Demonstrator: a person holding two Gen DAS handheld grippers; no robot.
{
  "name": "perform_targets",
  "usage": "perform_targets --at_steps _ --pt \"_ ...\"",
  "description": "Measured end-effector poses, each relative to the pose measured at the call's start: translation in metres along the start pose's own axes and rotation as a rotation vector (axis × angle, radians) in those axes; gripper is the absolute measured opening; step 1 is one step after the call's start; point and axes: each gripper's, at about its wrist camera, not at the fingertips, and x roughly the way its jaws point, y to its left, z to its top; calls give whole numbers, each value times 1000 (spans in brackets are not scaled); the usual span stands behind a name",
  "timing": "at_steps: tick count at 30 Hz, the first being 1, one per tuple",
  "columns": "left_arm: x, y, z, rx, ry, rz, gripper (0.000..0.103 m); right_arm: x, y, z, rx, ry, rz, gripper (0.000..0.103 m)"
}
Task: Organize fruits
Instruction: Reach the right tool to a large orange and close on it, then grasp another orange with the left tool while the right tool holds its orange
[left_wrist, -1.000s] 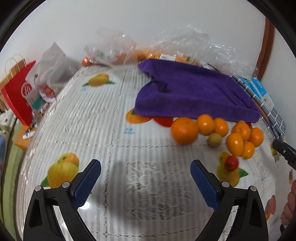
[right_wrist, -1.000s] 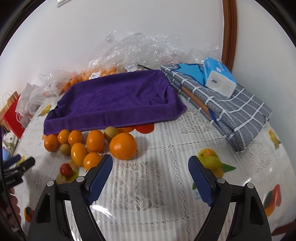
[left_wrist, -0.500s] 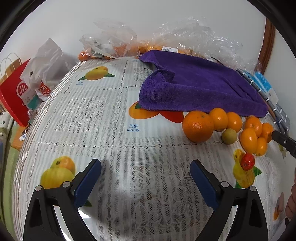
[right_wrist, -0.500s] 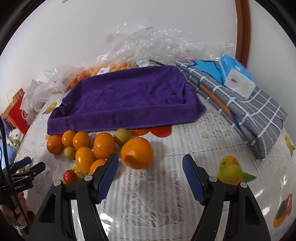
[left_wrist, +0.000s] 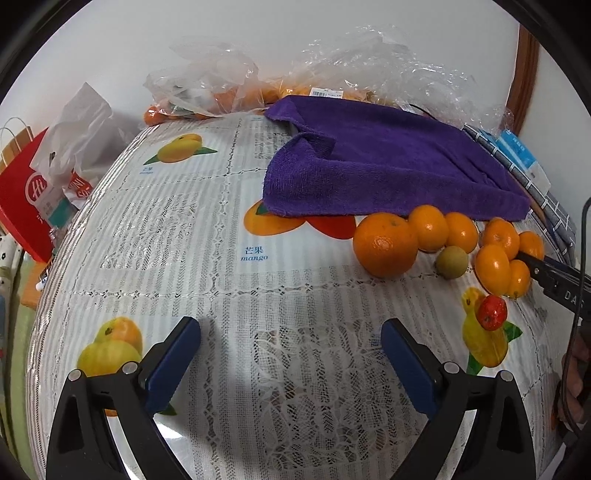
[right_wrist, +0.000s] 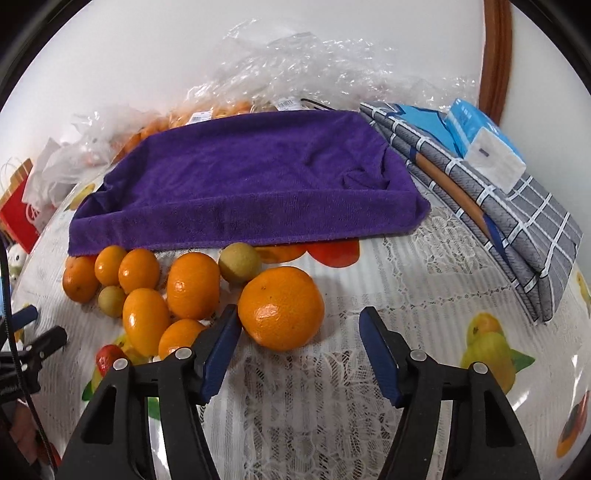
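A large orange (right_wrist: 280, 308) lies on the fruit-print tablecloth (right_wrist: 424, 258), at the right end of a cluster of several small oranges (right_wrist: 192, 284), two greenish-brown round fruits (right_wrist: 239, 262) and a small red fruit (right_wrist: 109, 360). My right gripper (right_wrist: 299, 321) is closing, its tips on either side of the large orange's near half. The left pad is close to the orange and the right pad is clear of it. A purple towel (right_wrist: 251, 177) lies behind the fruit. My left gripper (left_wrist: 291, 332) stands open over bare tablecloth, left of the large orange (left_wrist: 385, 244).
Clear plastic bags (left_wrist: 221, 85) with more oranges lie against the back wall. A folded grey checked cloth (right_wrist: 517, 206) with a blue tissue pack (right_wrist: 484, 147) sits at the right. A red paper bag (left_wrist: 22, 199) and a white plastic bag (left_wrist: 81, 125) stand past the table's left edge.
My right gripper has come forward and down to the large orange, and its jaws have narrowed around it. The left gripper has stayed open and almost still.
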Motion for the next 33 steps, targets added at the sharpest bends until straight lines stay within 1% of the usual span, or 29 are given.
perform_targets --at_steps 2,4,6,7,9,11,14,17,21,23,29,32,33 --pt "0 0 0 0 -3 -9 98 2 0 1 -1 7 -2 61" --pt "-1 0 0 -1 -9 -27 98 2 3 0 -21 3 -12 57" --pt "-2 1 0 -4 -14 -44 97 1 7 -1 -47 -3 -15 45" --pt "-3 1 0 -8 -18 -49 96 0 9 -1 -56 -5 -16 43" --pt "-4 2 0 -15 -23 -55 93 -1 9 -2 -58 -8 -18 43" --pt "-5 4 0 -25 -32 -71 88 -1 7 -2 -47 -10 -7 42" --pt "-7 7 -1 -38 -45 -101 83 -2 2 -1 -15 -16 5 42" --pt "-8 6 -1 -37 -46 -107 83 -4 -3 -2 3 -24 7 42" --pt "-5 -1 2 -10 -39 -100 83 -11 -13 -5 32 -36 9 42" --pt "-3 -4 6 -4 -35 -106 83 -14 -17 -7 32 -38 -7 42" --pt "3 -8 16 -35 -28 -189 83 -21 -29 -13 20 -47 -31 42" --pt "6 -12 22 -60 -33 -223 83 -24 -34 -14 35 -57 6 42" --pt "8 -14 24 -66 -35 -225 83 -24 -34 -14 36 -59 15 42"
